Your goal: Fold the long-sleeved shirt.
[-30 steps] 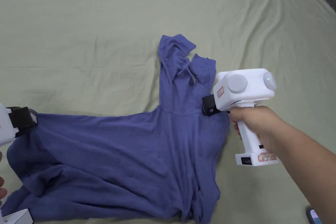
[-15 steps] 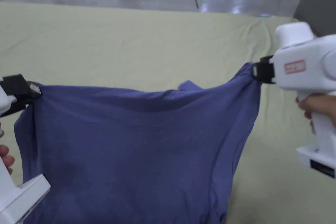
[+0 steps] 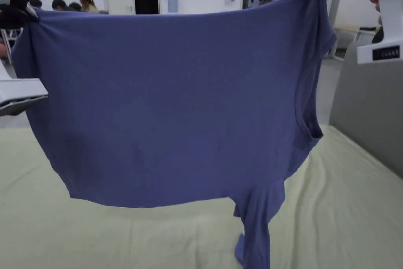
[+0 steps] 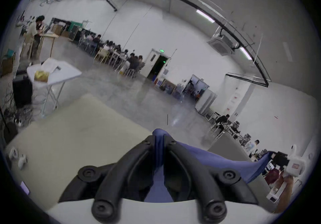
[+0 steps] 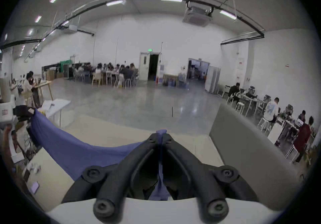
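**Shirt held aloft, ready to lay flat**

Left tongs (image 4: 159, 142) and right tongs (image 5: 161, 136) each clamped on blue long-sleeved shirt (image 3: 169, 104), stretched taut between them above green bed (image 3: 346, 210). Long axis hanging downward; one sleeve dangling below right tongs. Likely spreading step; next, lowering flat onto bed.

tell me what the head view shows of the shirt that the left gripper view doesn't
Head view: the shirt hanging spread as a wide sheet above the bed, one sleeve dangling at its lower right. Left gripper view: the left gripper close up, both jaws pressed on a bunched fold of cloth. Both: the shirt's top edge stretched across to the right gripper, held up at the other corner.
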`<control>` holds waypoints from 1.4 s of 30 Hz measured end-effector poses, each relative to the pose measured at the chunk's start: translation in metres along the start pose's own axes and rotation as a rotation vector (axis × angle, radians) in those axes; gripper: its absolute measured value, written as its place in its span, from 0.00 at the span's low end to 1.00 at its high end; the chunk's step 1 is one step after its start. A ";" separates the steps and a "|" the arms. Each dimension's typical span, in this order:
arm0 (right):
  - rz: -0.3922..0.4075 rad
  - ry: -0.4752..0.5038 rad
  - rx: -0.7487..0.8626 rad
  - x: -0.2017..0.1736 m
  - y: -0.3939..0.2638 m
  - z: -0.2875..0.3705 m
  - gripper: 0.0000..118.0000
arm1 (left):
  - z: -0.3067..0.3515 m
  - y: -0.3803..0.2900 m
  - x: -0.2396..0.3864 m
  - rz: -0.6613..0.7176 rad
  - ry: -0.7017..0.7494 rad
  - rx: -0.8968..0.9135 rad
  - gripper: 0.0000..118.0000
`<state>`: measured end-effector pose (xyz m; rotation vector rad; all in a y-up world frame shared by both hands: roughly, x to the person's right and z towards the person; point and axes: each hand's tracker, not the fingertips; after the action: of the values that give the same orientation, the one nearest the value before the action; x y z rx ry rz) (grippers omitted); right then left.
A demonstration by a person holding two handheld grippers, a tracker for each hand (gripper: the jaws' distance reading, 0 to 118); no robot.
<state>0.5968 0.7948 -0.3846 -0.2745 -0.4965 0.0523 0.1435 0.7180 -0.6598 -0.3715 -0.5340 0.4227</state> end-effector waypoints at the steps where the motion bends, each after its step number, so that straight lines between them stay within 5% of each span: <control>1: -0.006 -0.020 0.027 0.002 0.017 -0.002 0.04 | -0.007 0.014 0.008 -0.002 -0.007 0.003 0.06; 9: -0.025 -0.141 0.070 0.017 0.103 -0.042 0.04 | -0.060 0.080 0.057 -0.002 -0.010 0.019 0.06; 17: 0.003 -0.165 0.029 0.021 0.075 -0.087 0.04 | -0.100 0.071 0.064 -0.041 -0.041 -0.005 0.06; 31: -0.086 -0.027 -0.384 -0.008 -0.224 -0.180 0.04 | -0.180 -0.160 -0.059 -0.040 0.075 -0.412 0.06; 42: -0.093 0.117 -0.450 -0.031 -0.376 -0.047 0.04 | -0.055 -0.313 -0.127 -0.089 0.048 -0.562 0.06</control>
<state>0.5859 0.4182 -0.3363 -0.6909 -0.3994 -0.1679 0.1653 0.3795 -0.6171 -0.8914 -0.6163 0.1693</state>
